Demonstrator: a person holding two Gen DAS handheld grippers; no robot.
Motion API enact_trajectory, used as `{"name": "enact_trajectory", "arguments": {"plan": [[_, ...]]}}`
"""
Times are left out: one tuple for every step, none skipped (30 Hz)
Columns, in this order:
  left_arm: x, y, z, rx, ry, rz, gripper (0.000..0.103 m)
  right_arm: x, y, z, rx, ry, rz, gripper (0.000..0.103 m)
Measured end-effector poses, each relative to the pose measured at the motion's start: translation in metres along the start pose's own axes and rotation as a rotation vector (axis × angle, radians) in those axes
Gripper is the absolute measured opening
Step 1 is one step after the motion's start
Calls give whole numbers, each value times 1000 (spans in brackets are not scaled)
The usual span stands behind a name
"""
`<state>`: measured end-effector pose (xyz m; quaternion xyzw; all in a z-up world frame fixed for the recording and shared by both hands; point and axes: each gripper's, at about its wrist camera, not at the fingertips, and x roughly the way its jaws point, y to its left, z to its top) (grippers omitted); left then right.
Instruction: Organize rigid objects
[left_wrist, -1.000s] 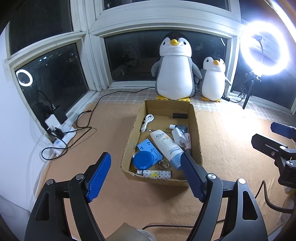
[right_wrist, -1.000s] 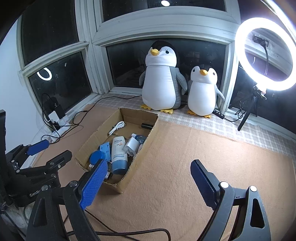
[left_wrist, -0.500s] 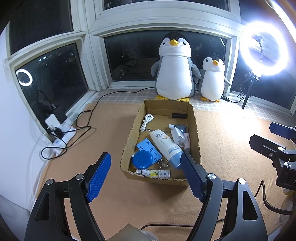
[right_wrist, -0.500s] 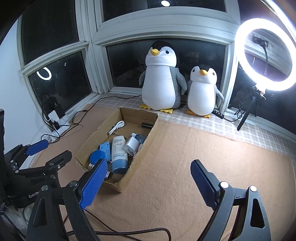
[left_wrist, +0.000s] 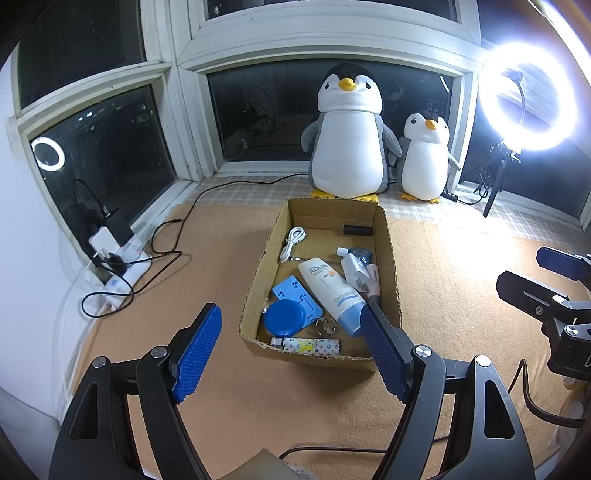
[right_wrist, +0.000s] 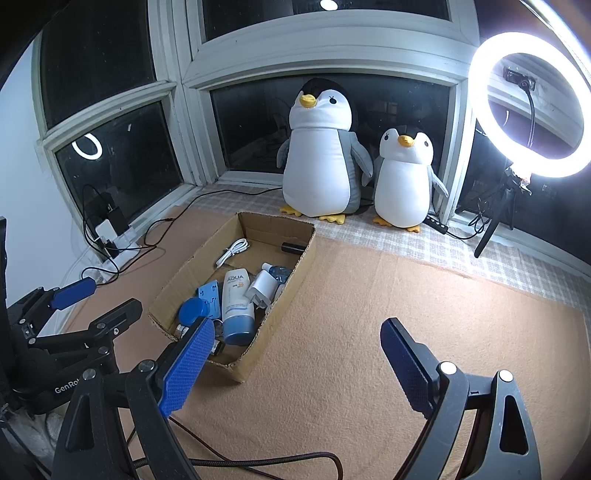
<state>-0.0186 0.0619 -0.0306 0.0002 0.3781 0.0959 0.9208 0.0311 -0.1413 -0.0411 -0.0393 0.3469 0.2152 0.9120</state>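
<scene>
The rigid things all lie inside the cardboard box (left_wrist: 384, 236), which sits on the tan mat (left_wrist: 221, 258) with its long axis running from the near edge of the mat toward the far edge, where the two plush penguins (left_wrist: 349, 136) stand.

The left tongs (left_wrist: 291, 350) hang just short of the box's near wall, both blue pads spread wide with nothing between them. The box lies straight ahead of them and slightly below, so the left hand is plainly the nearer one. The right tongs (right_wrist: 295, 365) are released too and hold nothing; from their view the box lies off to the left and ahead, and their own pads frame bare mat.

Inside the box, the white AQUA tube (left_wrist: 332, 288) lies slantwise, its blue cap toward the near right corner and its crimped end toward the middle. The round blue lid (left_wrist: 284, 318) rests just left of the cap, against the blue plastic piece (left_wrist: 295, 295). A small patterned stick (left_wrist: 310, 345) lies along the near wall, crosswise to the box. A white cable (left_wrist: 291, 242) and a dark cylinder (left_wrist: 356, 230) lie toward the far end.

In my judgement the coming reach belongs to the left hand, forward and down over the near wall. The tube's slant likely means the wrist must turn so the pads close across it, not along it.
</scene>
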Motion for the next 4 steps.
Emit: {"name": "enact_trajectory", "arguments": {"plan": [[0, 0, 0, 1, -1, 0, 78, 0, 0, 0, 1, 0, 0, 89], [0, -1, -1, 2, 1, 0, 78, 0, 0, 0, 2, 0, 0, 89], [0, -1, -1, 2, 2, 0, 78, 0, 0, 0, 3, -1, -1, 89], [1, -1, -1, 2, 4, 0, 78, 0, 0, 0, 3, -1, -1, 89]]}}
